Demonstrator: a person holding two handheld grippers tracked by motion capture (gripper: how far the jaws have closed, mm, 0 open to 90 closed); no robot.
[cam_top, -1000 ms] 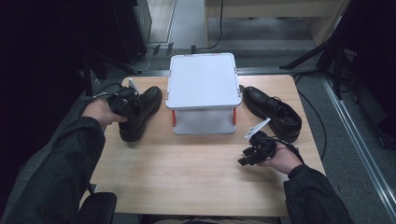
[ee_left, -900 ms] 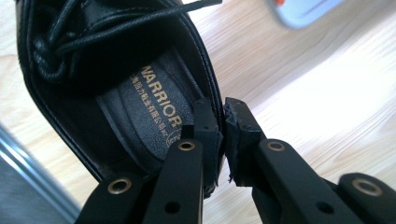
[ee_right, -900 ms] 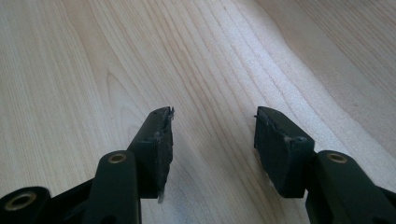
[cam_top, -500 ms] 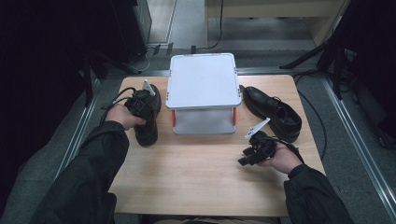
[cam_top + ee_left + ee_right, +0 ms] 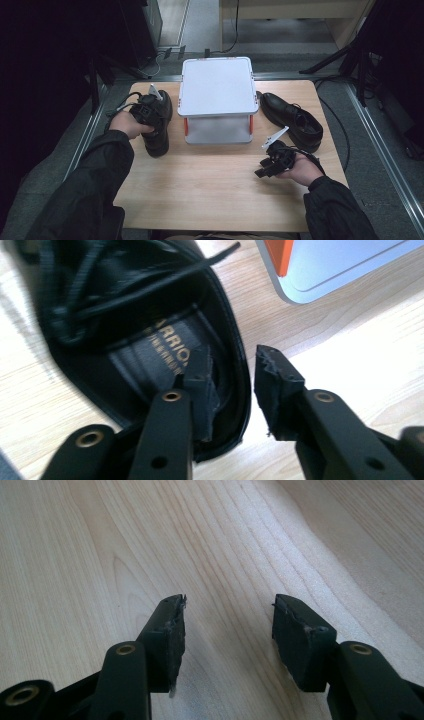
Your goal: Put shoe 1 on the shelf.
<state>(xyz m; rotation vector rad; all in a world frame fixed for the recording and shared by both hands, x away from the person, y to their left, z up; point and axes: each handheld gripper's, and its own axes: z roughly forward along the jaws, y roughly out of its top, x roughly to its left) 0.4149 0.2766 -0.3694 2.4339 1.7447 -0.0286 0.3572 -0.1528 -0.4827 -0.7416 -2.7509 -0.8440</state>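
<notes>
Black shoe (image 5: pixel 159 125) is now set down at nine o'clock of the white box (image 5: pixel 216 95), moved closer. The left gripper (image 5: pixel 235 375) has just been opened, heel rim between unclamped jaws; the right gripper (image 5: pixel 270 162) is held wide, empty.

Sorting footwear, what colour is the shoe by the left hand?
Black shoe, clearest in the high view.
</notes>
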